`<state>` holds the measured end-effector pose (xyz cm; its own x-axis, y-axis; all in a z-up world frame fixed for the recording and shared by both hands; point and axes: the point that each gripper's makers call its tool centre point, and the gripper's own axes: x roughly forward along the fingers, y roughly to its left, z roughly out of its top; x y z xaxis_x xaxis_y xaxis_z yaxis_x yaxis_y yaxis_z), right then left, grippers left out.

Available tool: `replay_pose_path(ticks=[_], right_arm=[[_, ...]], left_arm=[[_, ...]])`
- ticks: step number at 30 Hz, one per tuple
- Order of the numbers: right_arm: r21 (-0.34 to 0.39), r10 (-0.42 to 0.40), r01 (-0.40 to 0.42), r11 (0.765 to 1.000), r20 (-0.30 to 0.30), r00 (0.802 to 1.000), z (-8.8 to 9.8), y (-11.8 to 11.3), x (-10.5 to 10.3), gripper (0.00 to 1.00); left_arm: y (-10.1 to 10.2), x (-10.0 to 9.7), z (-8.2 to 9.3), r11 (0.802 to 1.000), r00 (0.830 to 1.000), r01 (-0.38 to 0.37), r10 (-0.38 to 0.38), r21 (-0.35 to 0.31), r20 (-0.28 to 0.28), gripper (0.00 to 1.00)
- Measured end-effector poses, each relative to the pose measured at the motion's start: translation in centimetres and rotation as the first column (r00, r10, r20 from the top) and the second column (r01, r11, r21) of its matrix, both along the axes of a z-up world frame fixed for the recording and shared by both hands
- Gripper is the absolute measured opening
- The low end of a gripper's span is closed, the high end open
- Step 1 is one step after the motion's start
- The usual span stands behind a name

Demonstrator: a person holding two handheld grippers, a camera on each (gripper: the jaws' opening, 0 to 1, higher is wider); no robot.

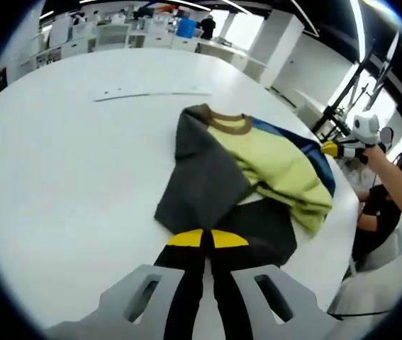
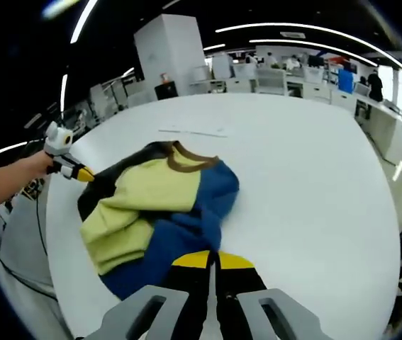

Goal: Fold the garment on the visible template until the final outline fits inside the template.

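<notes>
In the left gripper view, the left claw [image 1: 206, 239] rises from six o'clock with its yellow-tipped jaws pressed together, and they sit right on the near dark hem of the garment [image 1: 247, 177]. Whether cloth is actually pinched between the tips I cannot tell, since the jaws cover that spot. The garment lies bunched on the white table [image 1: 66, 177], just beyond the claw toward twelve and one o'clock: a grey panel at left, yellow-green in the middle, blue along the far edge, a brown collar at the top. At three o'clock the right claw [image 1: 332, 149] comes in, held by a person's hand [image 1: 372, 150], its yellow tip touching the blue edge. Its jaws are too small to read here. A thin pale strip [image 1: 151, 93] lies on the table near eleven o'clock, well apart from the garment; what it is I cannot make out.

In the right gripper view, the right claw [image 2: 213, 261] comes up from six o'clock, jaws closed, tips meeting at the blue fabric's near edge; any grip is hidden. The garment [image 2: 158, 202] spreads toward ten o'clock. At nine o'clock the left claw [image 2: 81, 174] touches the dark edge.
</notes>
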<state>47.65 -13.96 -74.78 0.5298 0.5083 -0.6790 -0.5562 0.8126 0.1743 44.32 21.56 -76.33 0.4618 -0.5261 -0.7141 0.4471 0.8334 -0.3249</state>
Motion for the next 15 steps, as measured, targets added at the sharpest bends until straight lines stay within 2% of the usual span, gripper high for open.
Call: replay_pose_path(ticks=[15], right_arm=[[-0.091, -0.033, 0.033, 0.995, -0.008, 0.999, -0.3, -3.1, 2.2, 0.0]], left_arm=[[3.2, 1.1, 0.1, 0.998, 0.999, -0.05, 0.05, 0.029, -0.003, 0.0]])
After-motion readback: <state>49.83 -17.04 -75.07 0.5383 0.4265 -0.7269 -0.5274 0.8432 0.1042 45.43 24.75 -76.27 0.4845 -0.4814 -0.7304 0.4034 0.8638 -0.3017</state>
